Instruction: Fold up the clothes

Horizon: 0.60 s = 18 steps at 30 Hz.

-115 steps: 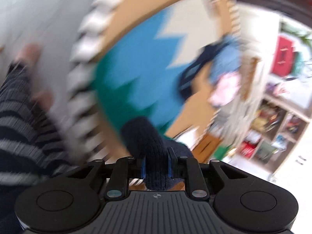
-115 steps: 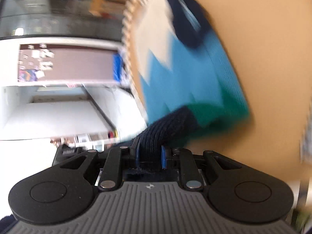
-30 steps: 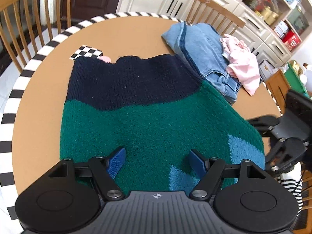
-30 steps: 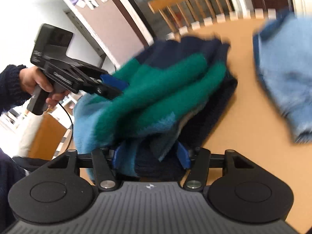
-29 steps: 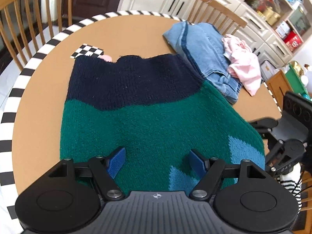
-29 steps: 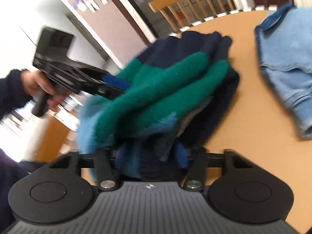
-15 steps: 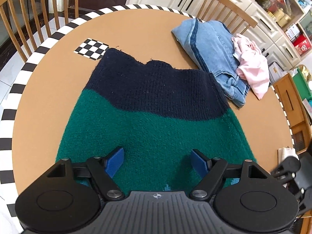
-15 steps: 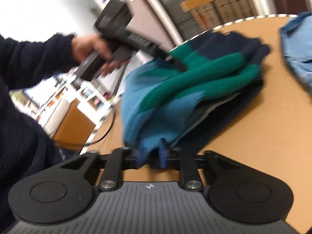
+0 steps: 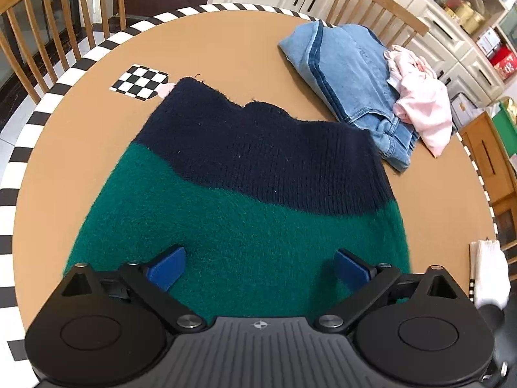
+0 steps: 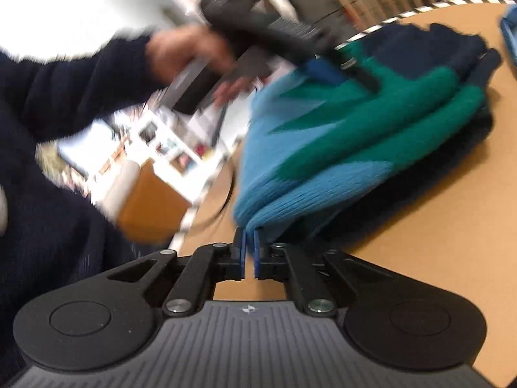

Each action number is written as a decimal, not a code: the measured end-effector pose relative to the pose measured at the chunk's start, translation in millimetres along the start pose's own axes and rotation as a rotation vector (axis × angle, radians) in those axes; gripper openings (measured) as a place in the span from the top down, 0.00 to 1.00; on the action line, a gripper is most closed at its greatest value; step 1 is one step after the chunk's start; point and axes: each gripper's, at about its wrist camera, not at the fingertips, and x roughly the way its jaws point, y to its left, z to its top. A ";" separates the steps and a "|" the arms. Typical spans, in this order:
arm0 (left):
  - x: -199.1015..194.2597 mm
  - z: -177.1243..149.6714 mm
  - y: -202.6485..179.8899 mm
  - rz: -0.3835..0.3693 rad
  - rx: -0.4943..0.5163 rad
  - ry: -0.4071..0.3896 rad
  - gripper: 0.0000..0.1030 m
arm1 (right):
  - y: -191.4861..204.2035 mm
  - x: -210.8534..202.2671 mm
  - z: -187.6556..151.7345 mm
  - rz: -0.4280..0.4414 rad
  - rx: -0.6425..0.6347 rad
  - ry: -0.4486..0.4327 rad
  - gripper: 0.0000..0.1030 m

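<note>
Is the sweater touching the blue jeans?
Touching. In the left wrist view the sweater's navy corner meets the jeans near the table's right side, with no bare tabletop between them.

Left wrist high over sweater [image 9: 258, 200], right wrist low, seemingly beside it

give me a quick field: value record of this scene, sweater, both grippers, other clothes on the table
sweater: folded knit sweater in navy, green and light blue, lying on the round tan table
left gripper: open, blue pads spread above the green band, holding nothing
right gripper: shut at the sweater's light blue edge; whether it pinches fabric is unclear in the blur
other clothes: folded blue jeans with a crumpled pink garment resting on them
marker: black and white checkerboard card beside the navy end
</note>
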 end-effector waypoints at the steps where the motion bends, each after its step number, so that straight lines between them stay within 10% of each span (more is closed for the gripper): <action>1: 0.6 0.0 -0.8 0.004 -0.002 -0.003 0.01 | 3.7 3.9 -4.4 0.001 0.014 0.012 1.00; 6: -7.5 1.0 -2.7 0.024 0.014 -0.003 0.12 | 15.8 -2.9 -15.3 -0.150 0.091 -0.086 0.89; 10: -42.6 -11.0 -0.7 0.011 0.058 -0.060 0.21 | 17.4 -28.1 -12.3 -0.278 0.174 -0.261 0.27; 16: -55.8 -54.7 1.1 0.045 0.125 -0.127 0.22 | 14.4 3.5 -2.8 -0.272 0.299 -0.337 0.30; 18: -45.6 -62.2 5.2 0.062 0.108 -0.154 0.24 | 11.5 19.8 -0.8 -0.274 0.386 -0.328 0.63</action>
